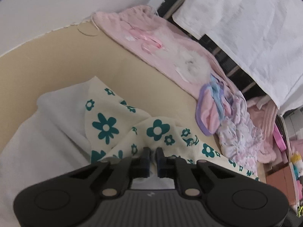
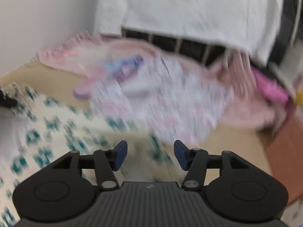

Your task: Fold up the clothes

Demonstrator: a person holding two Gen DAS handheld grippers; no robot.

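Two wrist fisheyes, each looking forward and down along its own claw.

The left view sits close over the flowered cloth (image 1: 113, 121) on the tan table (image 1: 56, 71), facing the pink pile (image 1: 170, 56) at the far edge. The right view, blurred, looks from further right at the same flowered cloth (image 2: 56, 128), pink pile (image 2: 236, 104) and hanging white sheet (image 2: 189, 9).

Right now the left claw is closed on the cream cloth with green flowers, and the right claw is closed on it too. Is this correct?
Not quite. The left claw is closed on the flowered cloth, but the right wrist view shows the right claw open, with nothing pinched between its pads.
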